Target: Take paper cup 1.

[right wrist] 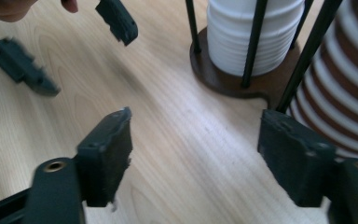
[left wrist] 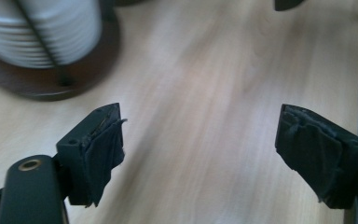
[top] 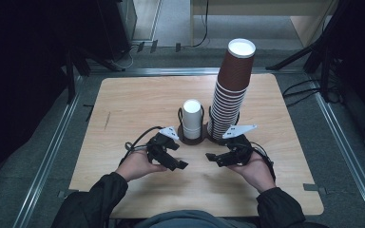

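Both tongs sit low over the table (top: 138, 102), near the person's edge, w/ the cup holder straight ahead of them. Left tongs (top: 179, 165) point inward toward the right tongs (top: 210, 156); tips face each other, near but apart, bare wood between.

Why things sit as they do: the brown holder base (right wrist: 242, 86) carries thin black upright rods (right wrist: 253, 44) that cage each stack so it can't topple. White cup stack (top: 192, 118) is short, ahead of and between the two tongs, a bit nearer the left ones. Brown cup stack (top: 230, 90) is tall and leans slightly, just beyond the right tongs. Probably the work is pulling or adding cups, so both hands wait close in front of the holder, palms under the tools, wrists resting on or just over the table (can't tell which).

Left tongs: in the left gripper view the jaws stand well apart, nothing between them but table; pads look frayed. Holding nothing, touching nothing seen. White stack shows up-left of them in that view.

Right tongs: in the right gripper view jaws spread wide, empty, wood between. White stack ahead, brown stack just off the right-hand jaw, close but not gripped; whether that jaw brushes the brown cups I can't tell.

Judgement: ready pose, no cup picked yet.
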The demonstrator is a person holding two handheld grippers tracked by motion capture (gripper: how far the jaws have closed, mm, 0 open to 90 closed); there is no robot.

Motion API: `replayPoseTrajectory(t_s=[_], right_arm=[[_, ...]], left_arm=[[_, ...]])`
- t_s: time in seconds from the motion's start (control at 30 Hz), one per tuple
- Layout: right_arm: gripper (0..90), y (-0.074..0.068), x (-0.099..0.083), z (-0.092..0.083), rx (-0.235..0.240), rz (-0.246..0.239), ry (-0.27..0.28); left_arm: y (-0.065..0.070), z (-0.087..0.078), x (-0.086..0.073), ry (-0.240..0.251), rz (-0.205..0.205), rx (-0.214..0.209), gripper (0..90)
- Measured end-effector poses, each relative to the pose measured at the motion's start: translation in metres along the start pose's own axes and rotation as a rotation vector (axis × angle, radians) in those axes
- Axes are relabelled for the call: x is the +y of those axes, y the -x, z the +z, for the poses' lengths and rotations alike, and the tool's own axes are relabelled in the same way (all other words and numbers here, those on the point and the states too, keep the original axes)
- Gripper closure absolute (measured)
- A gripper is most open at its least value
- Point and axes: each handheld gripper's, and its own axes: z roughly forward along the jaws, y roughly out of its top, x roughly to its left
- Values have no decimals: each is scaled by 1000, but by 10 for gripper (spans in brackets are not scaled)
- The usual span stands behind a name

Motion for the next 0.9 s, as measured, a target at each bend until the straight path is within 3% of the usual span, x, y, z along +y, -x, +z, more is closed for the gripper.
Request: replayPoseTrajectory(t_s=[0.07, 0.17, 0.3, 0.53, 0.77, 0.9], right_arm=[[361, 1, 1, 0, 5, -3, 7], [396, 1, 1, 2, 16, -3, 6], [461, 1, -1, 5, 35, -12, -8], [545, 6, -2, 7, 59, -11, -13], [596, 4, -1, 5, 36, -7, 9], [638, -1, -1, 6, 38, -13, 13]], left_arm=[[-1, -8, -1, 29, 27, 21, 245], [-2, -17, -1, 48, 54, 60, 268], [-9, -22, -2, 82, 27, 64, 309], [-18, -24, -3, 95, -3, 73, 273], [-21, -31, -4, 130, -16, 69, 184], [-23, -31, -3, 137, -39, 44, 167]])
